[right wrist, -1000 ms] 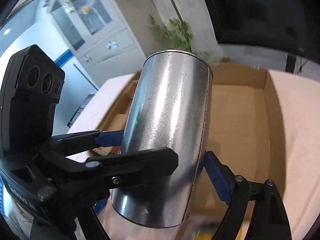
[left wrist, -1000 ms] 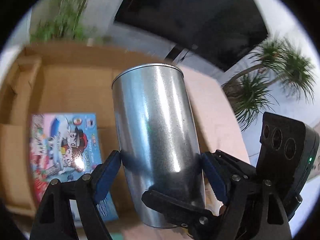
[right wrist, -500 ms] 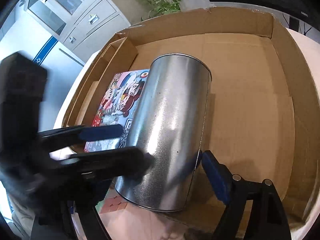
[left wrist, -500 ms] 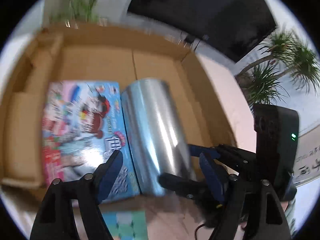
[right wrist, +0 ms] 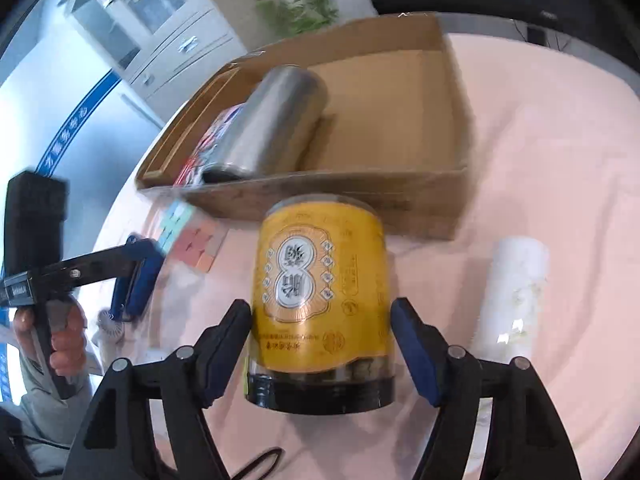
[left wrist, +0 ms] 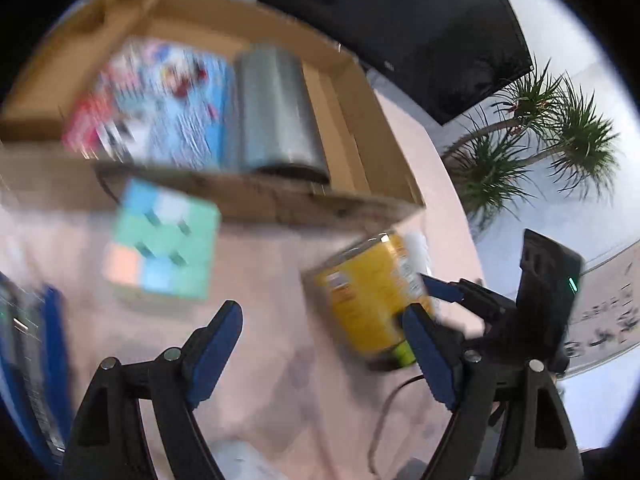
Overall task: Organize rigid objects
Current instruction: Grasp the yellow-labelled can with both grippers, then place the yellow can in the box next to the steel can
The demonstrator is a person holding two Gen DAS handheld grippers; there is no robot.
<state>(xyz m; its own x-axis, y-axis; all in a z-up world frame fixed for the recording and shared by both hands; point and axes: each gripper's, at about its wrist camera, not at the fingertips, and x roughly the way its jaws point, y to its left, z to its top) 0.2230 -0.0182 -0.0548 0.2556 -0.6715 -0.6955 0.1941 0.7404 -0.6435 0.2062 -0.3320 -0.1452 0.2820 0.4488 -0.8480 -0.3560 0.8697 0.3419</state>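
Your table (right wrist: 540, 128) carries a pale pink cover, and the cardboard box (right wrist: 452, 92) sits open on it as the landmark for everything else. Inside the box, the silver metal canister (right wrist: 276, 120) lies on its side against the picture box (left wrist: 160, 100), a flat colourful carton lying along the box's left part; the canister's open end faces the box's near wall. The right part of the box floor shows bare cardboard.

Just outside the near wall of the box stands the yellow jar (right wrist: 320, 280), upright on a black base, with a clear top. Your right gripper (right wrist: 322, 350) has its fingers (right wrist: 416, 352) spread wide on either side of the jar's lower half; they sit close to its sides, but you cannot tell from here whether they touch it.

To the right of the jar, also in front of the box, lies a white tube (right wrist: 512, 292). To the left, near the box's front left corner, rests the pastel cube (left wrist: 160, 240), a puzzle cube in green, blue and peach squares.

Your left gripper (left wrist: 320, 352) hangs over the table in front of the box, fingers (left wrist: 216, 344) wide apart and holding nothing. That view is motion-blurred.
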